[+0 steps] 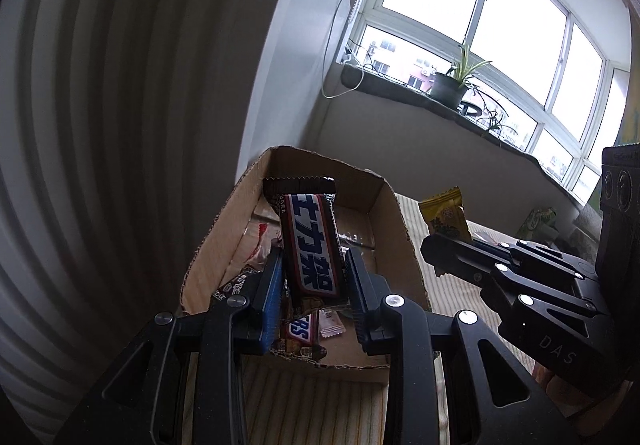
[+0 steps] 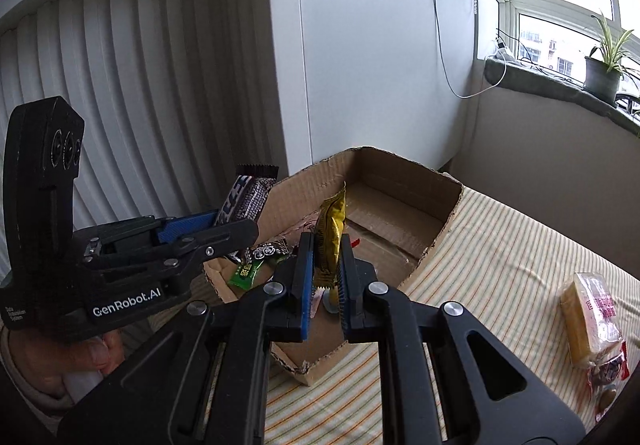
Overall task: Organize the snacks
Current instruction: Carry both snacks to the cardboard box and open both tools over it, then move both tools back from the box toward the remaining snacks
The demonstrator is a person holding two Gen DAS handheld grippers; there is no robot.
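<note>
Left gripper (image 1: 314, 277) fingers clamp the chocolate bar (image 1: 310, 241); right gripper (image 2: 324, 265) fingers clamp the yellow packet (image 2: 330, 237).

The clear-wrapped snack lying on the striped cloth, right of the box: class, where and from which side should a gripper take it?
Grip the clear-wrapped snack across its narrow width at the yellow block, coming from above. It lies flat and long on the striped cloth, both long sides apparently free.

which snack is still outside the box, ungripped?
The clear-wrapped yellow cake, lying alone on the striped cloth right of the cardboard box.
</note>
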